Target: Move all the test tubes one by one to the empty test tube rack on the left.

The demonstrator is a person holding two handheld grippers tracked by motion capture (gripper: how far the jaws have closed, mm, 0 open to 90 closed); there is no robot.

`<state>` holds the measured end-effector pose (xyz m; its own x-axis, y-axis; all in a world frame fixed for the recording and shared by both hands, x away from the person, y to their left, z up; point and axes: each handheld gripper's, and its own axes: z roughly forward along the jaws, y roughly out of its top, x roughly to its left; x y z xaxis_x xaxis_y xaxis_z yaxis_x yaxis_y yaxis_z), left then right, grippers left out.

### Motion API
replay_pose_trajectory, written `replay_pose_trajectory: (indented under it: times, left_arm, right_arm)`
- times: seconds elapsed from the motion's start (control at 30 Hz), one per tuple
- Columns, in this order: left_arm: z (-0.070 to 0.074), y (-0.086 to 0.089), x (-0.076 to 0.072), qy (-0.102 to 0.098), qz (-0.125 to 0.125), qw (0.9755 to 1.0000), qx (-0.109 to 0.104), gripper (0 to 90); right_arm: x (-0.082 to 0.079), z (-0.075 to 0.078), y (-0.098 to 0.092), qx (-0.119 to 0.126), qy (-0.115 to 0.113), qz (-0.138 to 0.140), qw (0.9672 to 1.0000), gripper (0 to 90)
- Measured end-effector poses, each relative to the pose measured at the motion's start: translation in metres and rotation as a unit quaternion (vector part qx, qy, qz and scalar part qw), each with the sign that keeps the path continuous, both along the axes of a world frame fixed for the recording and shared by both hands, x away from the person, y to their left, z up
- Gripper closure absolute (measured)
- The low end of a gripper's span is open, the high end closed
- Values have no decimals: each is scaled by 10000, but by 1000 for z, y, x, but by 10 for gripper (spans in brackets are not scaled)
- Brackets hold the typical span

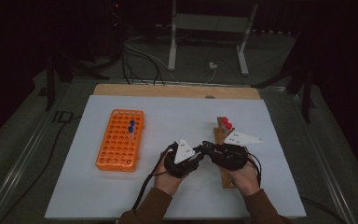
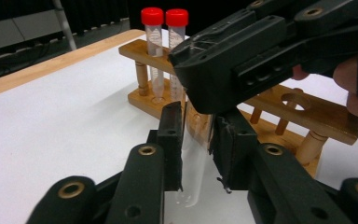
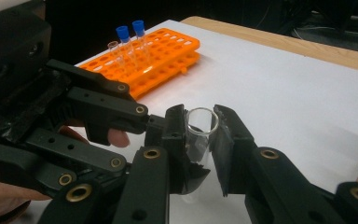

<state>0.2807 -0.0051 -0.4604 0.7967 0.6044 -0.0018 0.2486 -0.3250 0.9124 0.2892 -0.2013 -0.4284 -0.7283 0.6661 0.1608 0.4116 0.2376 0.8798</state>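
A clear uncapped test tube (image 2: 193, 163) hangs upright between both grippers above the white sheet. In the left gripper view my left gripper (image 2: 198, 117) is shut on the tube's lower part, and the right gripper (image 2: 200, 88) clamps it just above. In the right gripper view my right gripper (image 3: 199, 116) is shut on the tube (image 3: 196, 140) just below its open mouth, with the left gripper (image 3: 156, 123) reaching in from the left. From the high view the left gripper (image 1: 200, 150) and right gripper (image 1: 209, 149) meet tip to tip near the wooden rack (image 1: 227, 179).
The wooden rack (image 2: 317, 116) holds two red-capped tubes (image 2: 153, 16) at its far end, with open holes nearer. An orange rack (image 1: 120, 140) on the left carries two blue-capped tubes (image 1: 131, 126) and a clear one. Cables trail from both grippers over the white sheet (image 1: 177, 116).
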Motion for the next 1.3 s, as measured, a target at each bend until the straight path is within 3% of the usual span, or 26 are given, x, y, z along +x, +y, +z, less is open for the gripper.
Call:
replay_pose_trajectory:
  times: [0.1,0.3,0.63,0.9,1.3]
  left_arm:
    - [0,0,1,22,10,10000,3,757]
    - [-1,2,3,74,102,9999,64,758]
    - [-1,11,5,131,253,9996,77,759]
    - [2,23,7,133,382,9992,29,759]
    - [4,40,10,131,604,9981,-18,759]
  right_arm:
    - [0,0,0,20,-1,7,10000,731]
    - [2,3,-6,268,-1,91,9996,489]
    - [3,5,-10,64,-160,-203,9996,148]
    - [5,3,-14,-48,-192,-346,9992,49]
    - [7,0,-22,-93,-238,-497,9984,11]
